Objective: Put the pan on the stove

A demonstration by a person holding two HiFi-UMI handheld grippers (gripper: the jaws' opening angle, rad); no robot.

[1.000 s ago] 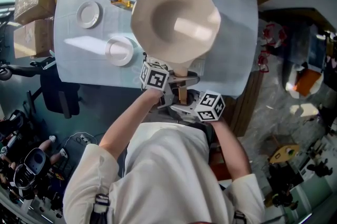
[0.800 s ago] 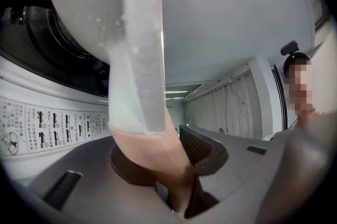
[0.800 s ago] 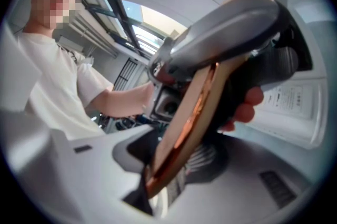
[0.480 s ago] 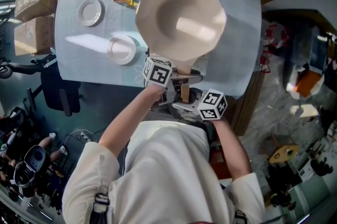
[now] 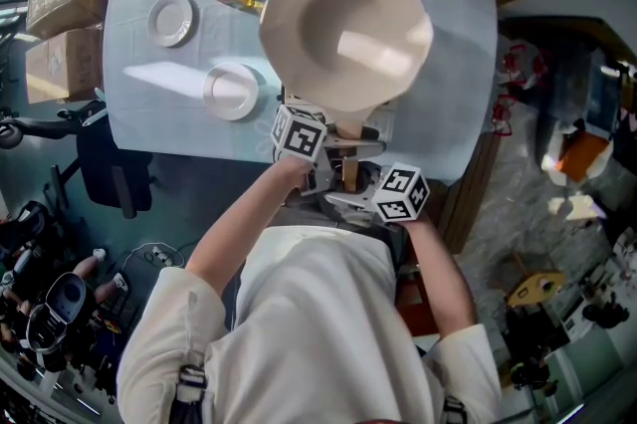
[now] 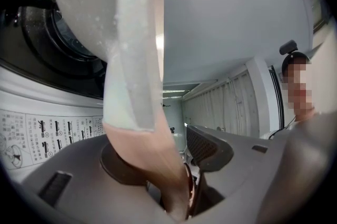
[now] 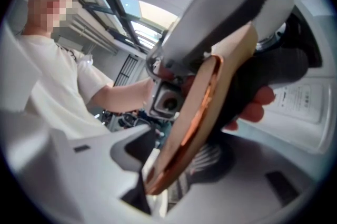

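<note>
Both grippers (image 6: 168, 162) (image 7: 176, 162) just opening, handle (image 6: 145, 152) between, seemingly loose

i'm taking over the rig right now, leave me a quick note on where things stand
Left gripper: fingers have just been opening. The pan handle lies between them against one finger, and the other stands clear.
Right gripper: fingers have also just been opening, around the handle's end, with no squeeze seen.
Pan: over the burner of the stove on the table. It looks set down, but contact is not visible.
Done: pan placed over the stove.
Left: finish the release, draw both grippers back off the handle, and check that the pan sits steady.
</note>
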